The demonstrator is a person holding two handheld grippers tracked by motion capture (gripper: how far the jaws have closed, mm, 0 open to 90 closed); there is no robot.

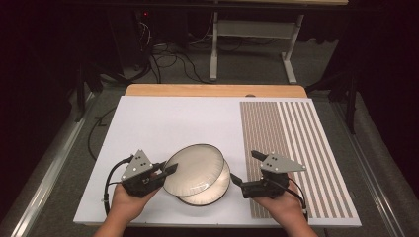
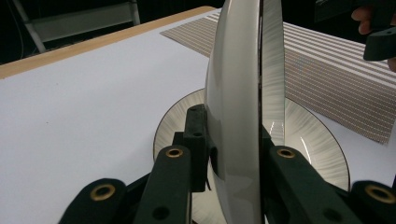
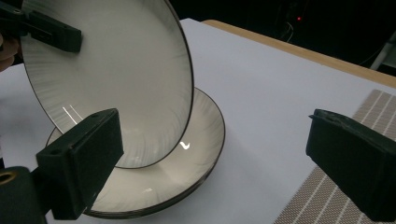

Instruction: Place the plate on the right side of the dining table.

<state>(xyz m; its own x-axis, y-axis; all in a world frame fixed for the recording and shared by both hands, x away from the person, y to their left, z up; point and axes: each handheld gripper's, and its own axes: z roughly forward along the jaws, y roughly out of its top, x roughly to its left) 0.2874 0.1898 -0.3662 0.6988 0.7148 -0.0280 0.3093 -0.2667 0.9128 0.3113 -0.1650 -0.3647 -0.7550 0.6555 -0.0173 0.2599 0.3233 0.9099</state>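
Two pale plates with dark rims are stacked at the near middle of the white board. The lower plate (image 1: pixel 218 190) (image 2: pixel 313 140) (image 3: pixel 187 172) lies flat. The upper plate (image 1: pixel 195 168) (image 2: pixel 238 93) (image 3: pixel 116 79) is tilted up off it, raised at its left rim. My left gripper (image 1: pixel 170 170) (image 2: pixel 231 135) is shut on that left rim, one jaw on each face; the right gripper view shows it (image 3: pixel 51 30) at the rim's top left. My right gripper (image 1: pixel 246 168) (image 3: pixel 215 140) stands open just right of the plates, pointing at them, with nothing between its pads.
The white board (image 1: pixel 163 123) covers a wooden table (image 1: pixel 212 90). A brown-and-white striped mat (image 1: pixel 296 148) (image 2: pixel 336 79) (image 3: pixel 322 191) lies along the board's right side, under my right hand. Beyond the table are a dark floor, cables and a metal frame (image 1: pixel 252 34).
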